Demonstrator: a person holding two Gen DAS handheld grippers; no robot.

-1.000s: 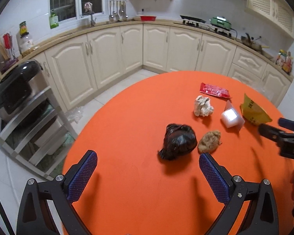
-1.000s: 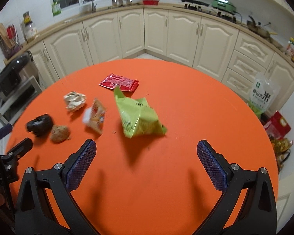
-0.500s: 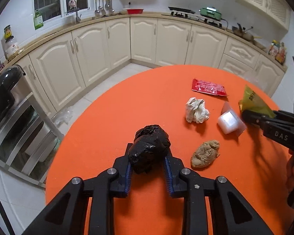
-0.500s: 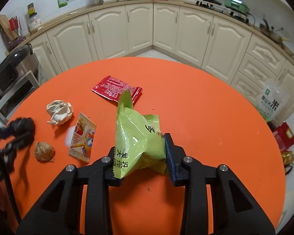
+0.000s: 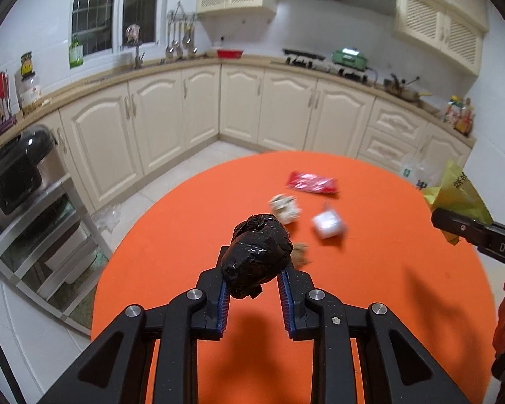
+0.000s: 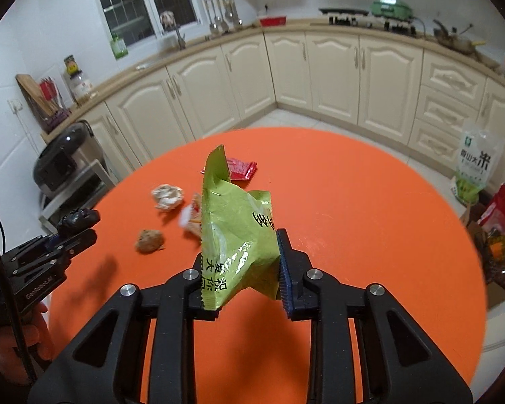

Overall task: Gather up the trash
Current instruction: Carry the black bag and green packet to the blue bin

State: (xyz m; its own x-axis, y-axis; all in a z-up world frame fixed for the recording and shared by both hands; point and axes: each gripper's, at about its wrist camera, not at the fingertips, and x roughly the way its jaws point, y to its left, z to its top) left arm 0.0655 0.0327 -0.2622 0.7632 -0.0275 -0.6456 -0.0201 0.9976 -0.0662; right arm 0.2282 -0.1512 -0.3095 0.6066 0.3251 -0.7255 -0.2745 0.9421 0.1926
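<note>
The left gripper [image 5: 254, 289] is squeezing a black crumpled bag [image 5: 256, 255] between its 2 blue pads and is holding it up above the round orange table [image 5: 370, 303]. The right gripper [image 6: 242, 269] is pinching a green snack bag [image 6: 237, 232] and is holding it up off the table too. Black Chinese writing is showing on the green bag, but it is sitting sideways and is hard to read. Four more bits of trash are lying on the table: a flat red wrapper [image 5: 312, 182], a white paper ball [image 5: 285, 207], a small snack packet [image 5: 328, 225] that is looking blurry, and a brown lump [image 6: 149, 240]. From the left wrist camera the brown lump is peeking out just behind the black bag. White letters "DAS" are showing on the side of the right gripper in the left wrist view, and small white writing on the left gripper in the right wrist view is too tiny to read well. A big clear rice sack [image 6: 475, 165] with a green label and a large Chinese sign is standing on the floor beside the table.
</note>
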